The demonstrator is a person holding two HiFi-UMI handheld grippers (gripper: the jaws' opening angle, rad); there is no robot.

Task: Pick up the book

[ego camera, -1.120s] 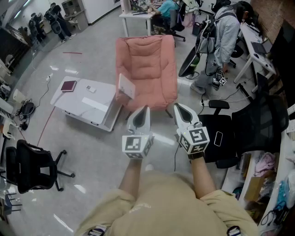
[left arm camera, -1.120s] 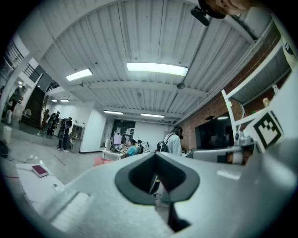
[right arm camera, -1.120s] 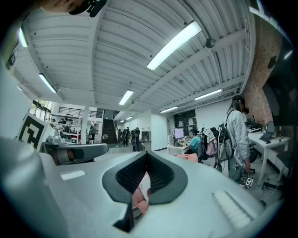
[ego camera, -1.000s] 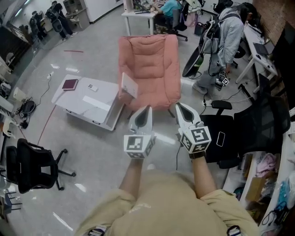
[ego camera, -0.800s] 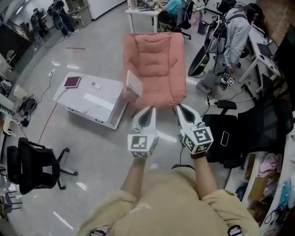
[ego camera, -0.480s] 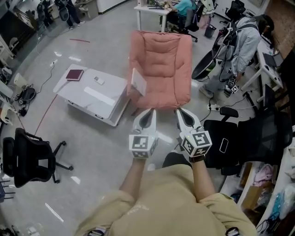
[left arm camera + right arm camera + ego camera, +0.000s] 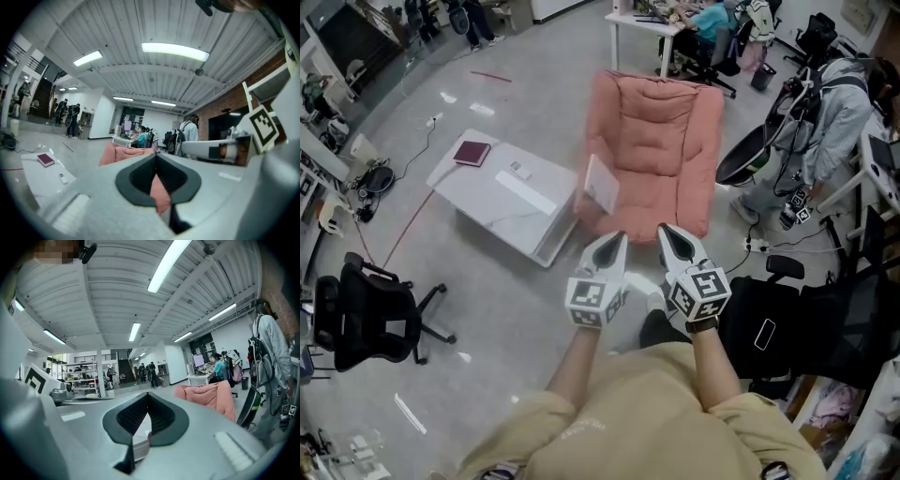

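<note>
maroon book flat on white table; left hand-held gripper and right hand-held gripper closed, empty

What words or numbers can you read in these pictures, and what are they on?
No text can be read anywhere.
The dark red book on the white table: any cover print is too small to read.
Cubes on the left gripper and right gripper: black-and-white square patterns, no letters or numbers.
The far monitor: too small and blurred to read.
</note>
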